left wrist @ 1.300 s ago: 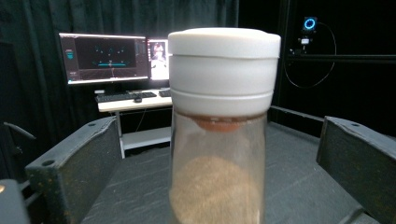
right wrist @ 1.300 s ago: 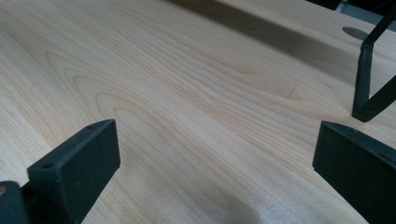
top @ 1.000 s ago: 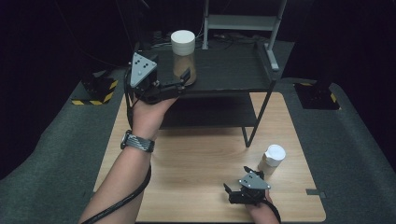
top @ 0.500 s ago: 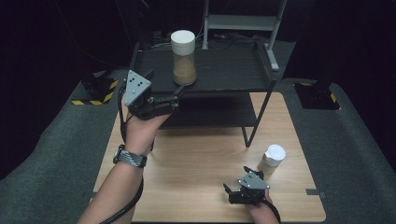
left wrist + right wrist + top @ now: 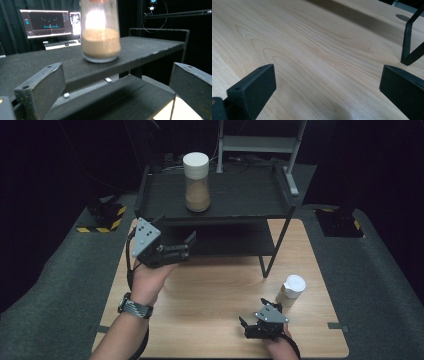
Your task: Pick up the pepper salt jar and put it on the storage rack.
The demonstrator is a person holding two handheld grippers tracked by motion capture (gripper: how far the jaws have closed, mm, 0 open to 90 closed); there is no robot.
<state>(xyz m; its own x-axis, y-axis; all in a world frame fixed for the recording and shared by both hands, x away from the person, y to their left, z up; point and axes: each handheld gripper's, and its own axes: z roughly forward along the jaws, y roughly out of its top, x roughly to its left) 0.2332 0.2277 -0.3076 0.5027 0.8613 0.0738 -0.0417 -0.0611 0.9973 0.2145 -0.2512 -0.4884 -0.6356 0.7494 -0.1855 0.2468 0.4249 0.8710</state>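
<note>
Left gripper [image 5: 175, 251]: hovering released before the shelf's [image 5: 235, 200] front edge, jaws spread wide and aiming at the jar.
Jar [image 5: 196, 182]: standing upright on the top shelf, half full of what is probably brown powder.
Right gripper [image 5: 257, 326]: resting released and empty on the table [image 5: 210, 290].
Cup [image 5: 291, 291]: sitting just beside it.

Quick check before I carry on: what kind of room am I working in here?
Probably a lab or recording studio: black curtains, a workstation with lit monitors and keyboard, and hazard-striped stand bases beside the wooden table.
</note>
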